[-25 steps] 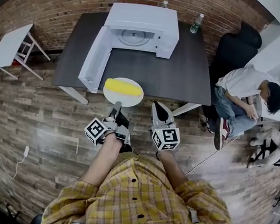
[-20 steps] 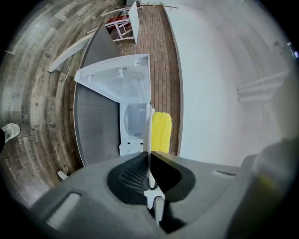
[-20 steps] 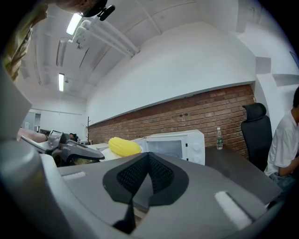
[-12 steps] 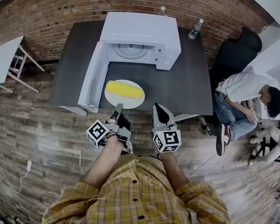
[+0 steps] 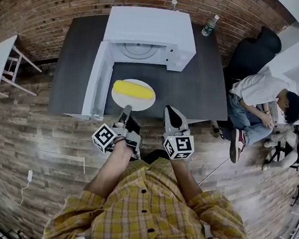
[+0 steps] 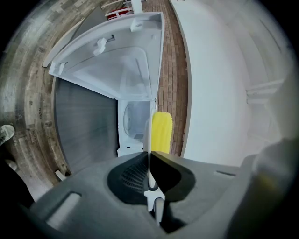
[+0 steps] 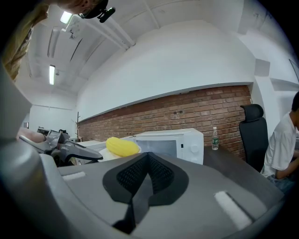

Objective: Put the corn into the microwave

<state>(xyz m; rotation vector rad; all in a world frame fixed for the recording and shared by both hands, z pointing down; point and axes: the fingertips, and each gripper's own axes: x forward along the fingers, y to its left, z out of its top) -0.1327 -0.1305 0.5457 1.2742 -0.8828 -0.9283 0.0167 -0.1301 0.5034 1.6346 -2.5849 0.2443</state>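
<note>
Plate (image 5: 143,104) with corn (image 5: 134,90) moved nearer microwave (image 5: 149,35); left claw (image 5: 125,110) clamps plate rim, right claw (image 5: 171,112) closed, empty.

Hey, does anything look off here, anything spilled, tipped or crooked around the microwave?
Nothing stands out. The corn lies whole on the white plate, which the left gripper pinches by its rim. The microwave door hangs open as needed, and the water bottle behind stands upright.

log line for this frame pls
left gripper: shut on plate rim | corn: on plate | microwave: door open | right gripper: shut, empty
</note>
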